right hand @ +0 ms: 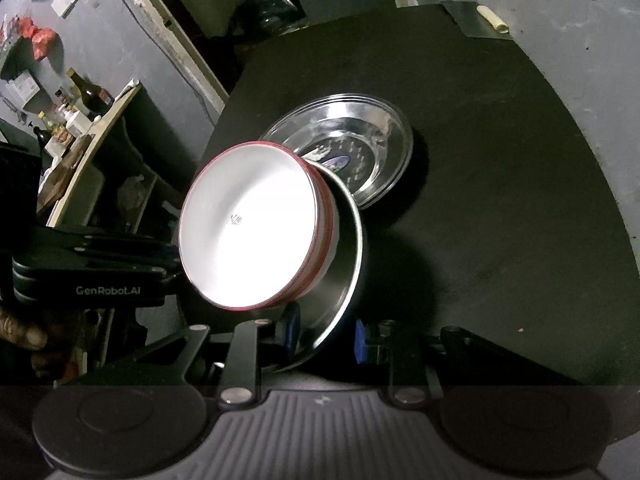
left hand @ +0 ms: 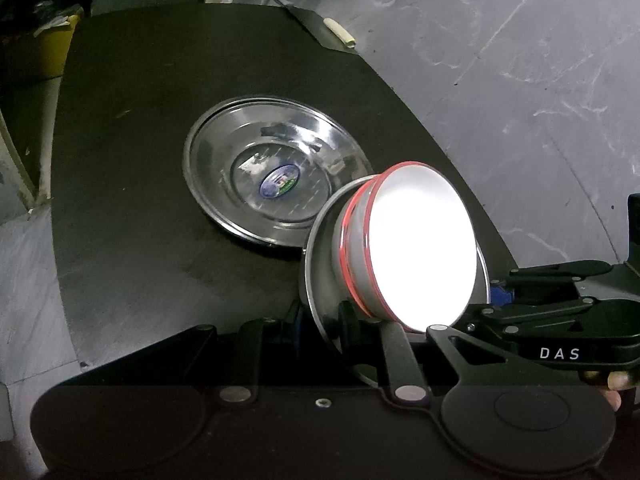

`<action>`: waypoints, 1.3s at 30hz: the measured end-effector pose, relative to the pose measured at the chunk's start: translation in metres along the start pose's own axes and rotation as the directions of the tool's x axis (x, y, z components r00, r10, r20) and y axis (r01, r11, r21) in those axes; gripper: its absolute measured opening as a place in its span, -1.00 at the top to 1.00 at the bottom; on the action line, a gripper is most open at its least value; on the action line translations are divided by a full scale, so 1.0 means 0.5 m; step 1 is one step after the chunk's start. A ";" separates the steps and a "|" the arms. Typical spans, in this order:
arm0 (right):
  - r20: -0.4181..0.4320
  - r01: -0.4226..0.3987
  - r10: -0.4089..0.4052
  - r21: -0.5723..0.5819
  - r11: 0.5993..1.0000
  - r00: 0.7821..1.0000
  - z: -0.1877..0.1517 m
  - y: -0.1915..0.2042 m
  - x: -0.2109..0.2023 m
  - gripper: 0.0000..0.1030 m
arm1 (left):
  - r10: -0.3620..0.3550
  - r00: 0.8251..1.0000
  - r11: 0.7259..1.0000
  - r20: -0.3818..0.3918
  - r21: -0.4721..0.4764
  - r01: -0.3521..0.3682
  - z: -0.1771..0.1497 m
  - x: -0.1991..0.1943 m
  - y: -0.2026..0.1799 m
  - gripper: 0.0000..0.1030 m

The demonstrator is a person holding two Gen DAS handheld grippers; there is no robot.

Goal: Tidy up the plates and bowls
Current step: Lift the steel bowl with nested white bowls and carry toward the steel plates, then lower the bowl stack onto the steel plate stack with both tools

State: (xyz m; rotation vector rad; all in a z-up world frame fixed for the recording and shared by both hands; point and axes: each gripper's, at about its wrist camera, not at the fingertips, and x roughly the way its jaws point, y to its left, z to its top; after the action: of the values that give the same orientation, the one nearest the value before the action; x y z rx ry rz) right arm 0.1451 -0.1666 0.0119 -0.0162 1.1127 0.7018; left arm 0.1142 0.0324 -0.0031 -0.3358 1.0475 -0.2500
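Gripping a steel plate (left hand: 320, 280) by its rim, the left gripper (left hand: 356, 332) holds it steeply tilted at five o'clock, white red-rimmed bowls (left hand: 420, 248) stacked on it, above the dark tabletop (left hand: 128, 184); a second steel plate (left hand: 276, 176) lies flat at centre. In the right view, the right gripper (right hand: 324, 336) pinches the same plate's (right hand: 340, 280) lower rim, bowls (right hand: 248, 232) leaning toward nine o'clock. The tilt could let them slide off.

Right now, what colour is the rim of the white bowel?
Red; the bowl shows its rim band best in the right wrist view.
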 end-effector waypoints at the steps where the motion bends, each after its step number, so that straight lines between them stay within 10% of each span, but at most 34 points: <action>1: 0.002 0.001 -0.001 0.001 1.000 1.000 0.001 -0.003 -0.002 0.41 | -0.002 1.000 1.000 0.001 -0.001 0.002 0.002 0.002 -0.002 0.67; 39: 0.003 -0.015 0.015 -0.002 1.000 1.000 0.106 -0.072 -0.003 0.39 | 0.018 0.996 0.994 0.090 -0.109 -0.008 0.107 0.048 -0.019 0.71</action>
State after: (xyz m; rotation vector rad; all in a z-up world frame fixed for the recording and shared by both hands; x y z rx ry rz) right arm 0.2067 -0.1770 0.0259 -0.0085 1.1108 0.7158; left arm 0.1722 0.0232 0.0060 -0.4348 0.9749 -0.1644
